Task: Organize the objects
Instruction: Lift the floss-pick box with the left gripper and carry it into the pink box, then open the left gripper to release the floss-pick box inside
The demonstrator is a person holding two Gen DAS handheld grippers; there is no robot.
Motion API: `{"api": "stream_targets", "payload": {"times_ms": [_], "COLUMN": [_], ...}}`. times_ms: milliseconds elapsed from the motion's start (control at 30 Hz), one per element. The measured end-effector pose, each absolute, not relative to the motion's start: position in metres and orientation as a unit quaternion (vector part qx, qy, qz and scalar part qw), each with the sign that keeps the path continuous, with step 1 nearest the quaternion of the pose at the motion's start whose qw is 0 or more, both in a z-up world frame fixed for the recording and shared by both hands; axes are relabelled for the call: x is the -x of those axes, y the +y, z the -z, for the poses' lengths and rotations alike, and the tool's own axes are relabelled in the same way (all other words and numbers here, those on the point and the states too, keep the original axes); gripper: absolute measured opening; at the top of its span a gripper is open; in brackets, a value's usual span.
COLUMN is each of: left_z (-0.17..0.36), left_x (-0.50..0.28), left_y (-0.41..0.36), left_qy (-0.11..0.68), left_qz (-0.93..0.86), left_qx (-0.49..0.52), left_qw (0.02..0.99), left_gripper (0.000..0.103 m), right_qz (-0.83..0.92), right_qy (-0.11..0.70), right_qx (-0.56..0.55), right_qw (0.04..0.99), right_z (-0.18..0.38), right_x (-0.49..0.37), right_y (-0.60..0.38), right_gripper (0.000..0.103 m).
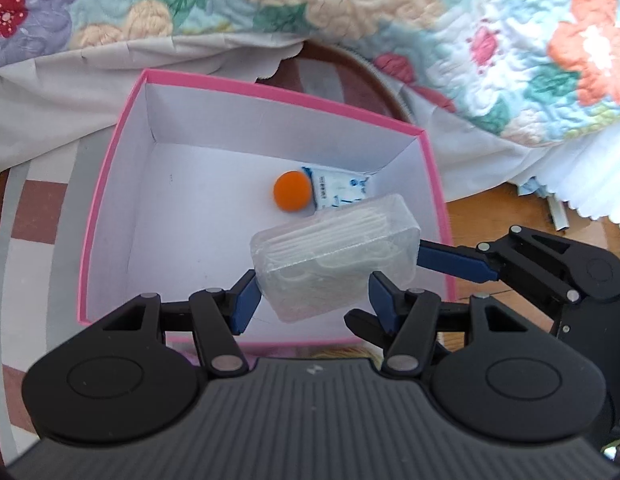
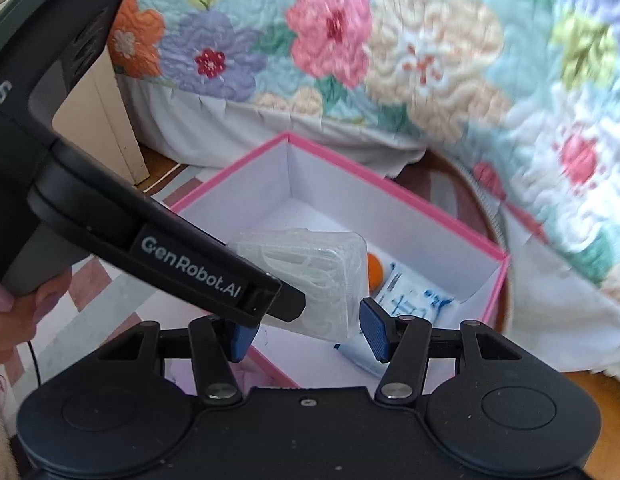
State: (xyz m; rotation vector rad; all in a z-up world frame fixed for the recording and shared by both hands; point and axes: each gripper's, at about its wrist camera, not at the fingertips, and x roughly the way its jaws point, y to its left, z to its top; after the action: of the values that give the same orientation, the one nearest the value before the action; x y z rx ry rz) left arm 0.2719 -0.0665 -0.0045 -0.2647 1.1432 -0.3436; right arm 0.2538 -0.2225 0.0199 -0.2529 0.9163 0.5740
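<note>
Two tools meet at the clear plastic case [image 1: 336, 258] above the pink box [image 1: 110, 184]: the left tool [image 1: 310, 292] clamps it, the right tool [image 2: 306, 330] stands apart around it. Releasing low near the orange ball [image 1: 292, 196] should keep it from tumbling.

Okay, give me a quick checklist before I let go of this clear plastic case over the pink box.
1. Clear plastic case is over the pink box's opening: ok.
2. Left gripper contact with the case: its left finger touches; the right finger shows a gap. Firm hold: cannot tell.
3. Right gripper contact with the case: one finger reaches its right end in the left wrist view; the other finger is hidden. Cannot tell.
4. Bare box floor on the left for landing: ok.
5. Orange ball and blue-and-white packet lie beyond the case, at the far right corner: ok.
</note>
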Motion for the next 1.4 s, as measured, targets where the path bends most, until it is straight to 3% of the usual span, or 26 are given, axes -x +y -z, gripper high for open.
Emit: {"api": "stream_targets", "payload": {"times_ms": [233, 400, 733, 1067, 1400], "left_z": [0.031, 0.054, 0.069, 0.086, 0.096], "left_x": [-0.293, -0.306, -0.324, -0.339, -0.345], "left_y": [-0.062, -0.072, -0.068, -0.063, -0.060], "left_qy": [0.556, 0.577, 0.588, 0.596, 0.591], "left_qz": [0.149, 0.146, 0.137, 0.130, 0.125], "left_qx": [0.137, 0.137, 0.131, 0.141, 0.138], "left_qw": [0.806, 0.792, 0.786, 0.780, 0.785], "left_gripper": [0.058, 0.058, 0.058, 0.056, 0.049], "right_qz": [-0.276, -0.247, -0.242, -0.233, -0.219], "right_qy": [0.474, 0.484, 0.530, 0.559, 0.571], "right_qx": [0.041, 0.067, -0.042, -0.044, -0.035], "right_qw": [0.835, 0.837, 0.812, 0.794, 0.790], "right_z": [0.011, 0.035, 0.056, 0.070, 0.084], "right_x": [-0.283, -0.286, -0.312, -0.327, -0.335], "right_y": [-0.234, -0.228, -0.243, -0.236, -0.233], "right_gripper": [0.059, 0.057, 0.054, 0.052, 0.036]}}
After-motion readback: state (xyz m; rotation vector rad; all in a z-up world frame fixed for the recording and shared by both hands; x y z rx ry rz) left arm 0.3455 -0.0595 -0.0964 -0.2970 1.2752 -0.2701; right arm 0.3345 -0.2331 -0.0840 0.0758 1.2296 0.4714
